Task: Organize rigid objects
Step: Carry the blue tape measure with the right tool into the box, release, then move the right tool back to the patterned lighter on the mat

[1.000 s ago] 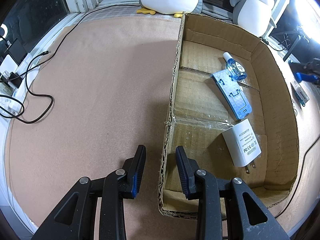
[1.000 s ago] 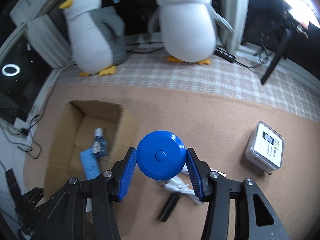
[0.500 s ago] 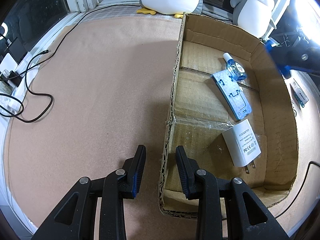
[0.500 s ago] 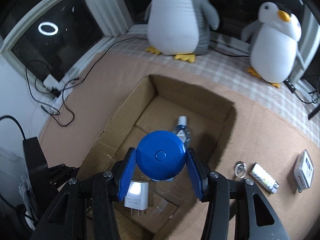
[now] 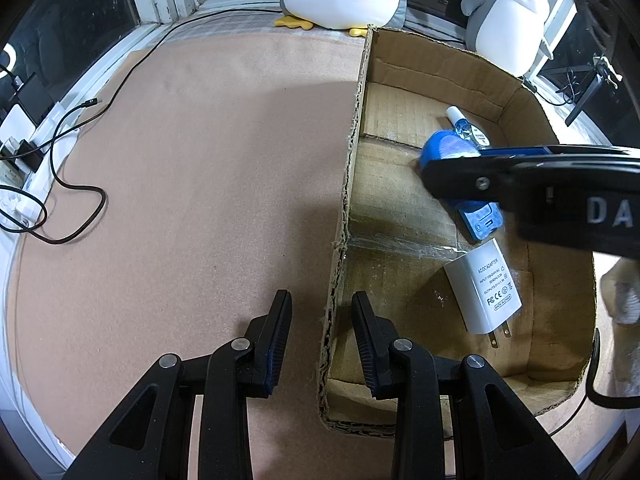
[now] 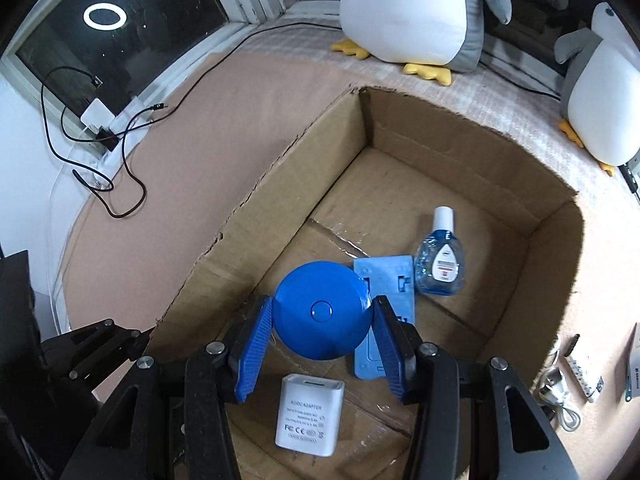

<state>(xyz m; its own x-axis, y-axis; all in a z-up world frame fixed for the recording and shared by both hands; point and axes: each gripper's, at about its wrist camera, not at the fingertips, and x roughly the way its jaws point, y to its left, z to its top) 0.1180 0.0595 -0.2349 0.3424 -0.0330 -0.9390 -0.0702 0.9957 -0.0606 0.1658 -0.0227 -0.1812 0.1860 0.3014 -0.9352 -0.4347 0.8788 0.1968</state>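
While the blue round disc (image 6: 322, 315), most likely a tape measure case with a button in the middle of its face, hangs over the floor of the cardboard box (image 6: 256, 208), the right gripper (image 6: 322, 330) has it pinched edge to edge, one blue pad on each side of the rim. It looks like hard, smooth plastic, stiff and light enough, though that curved rim could squirm out if the squeeze is off centre, so across the widest part is the place to hold it. Being round, it has no real long axis; its flat buttoned face is turned up toward the wrist camera. Just beneath and beside it lies a flat blue phone stand (image 6: 386, 280), running lengthwise from the near side toward the small eye-drop bottle (image 6: 440, 262), whose white cap points at the far wall. Nearer sits a white AC adapter (image 6: 310, 414), prongs toward us. Over on the other side, the left gripper (image 5: 322, 338) straddles the box's torn side wall, jaws apart and gripping nothing. Two plush penguins (image 6: 416, 12) watch from the sill.
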